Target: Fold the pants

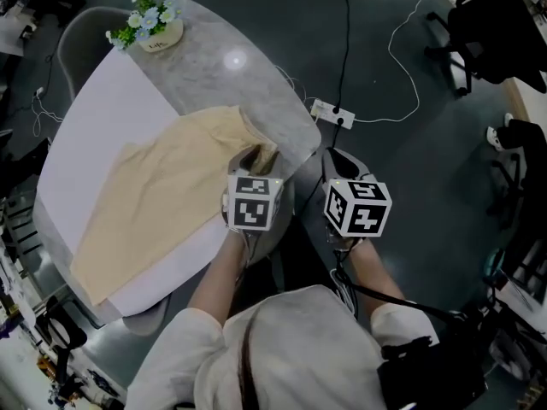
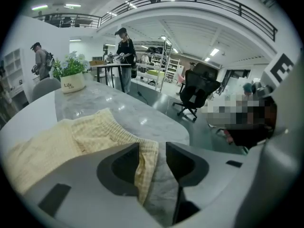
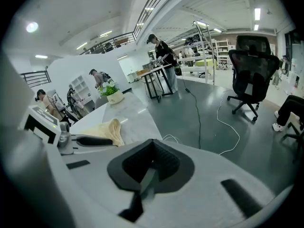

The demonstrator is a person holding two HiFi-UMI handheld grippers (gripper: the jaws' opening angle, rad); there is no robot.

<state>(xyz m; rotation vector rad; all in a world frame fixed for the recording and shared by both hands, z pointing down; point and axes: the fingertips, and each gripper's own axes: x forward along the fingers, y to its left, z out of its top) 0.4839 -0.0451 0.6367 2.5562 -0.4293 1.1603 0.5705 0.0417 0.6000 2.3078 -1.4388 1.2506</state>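
Pants, pale yellow, lie flat on the counter. They're mostly on a white sheet, w/ the ribbed waistband end spilling onto bare marble. Their long axis runs from that waistband, right by us, off to our left toward the leg ends.

We judge the coming move turns on 1 relation. The waistband corner sits directly ahead of the left tool, its hem already btw the 2 jaws. It hugs the left-hand jaw, w/ marble showing beside the other. Those jaws stand apart, nothing pinched yet.

The right tool has its jaws together, empty, & hangs off the counter's rounded end over the floor. So the left is plainly nearer; the right would need to come in over the edge to take a 2nd corner.

Surface: glossy marble. A flower pot stands at the far end, well apart from the cloth.

Room: open office w/ grey floor, a power strip w/ cables, an office chair, & people at a high desk in back.
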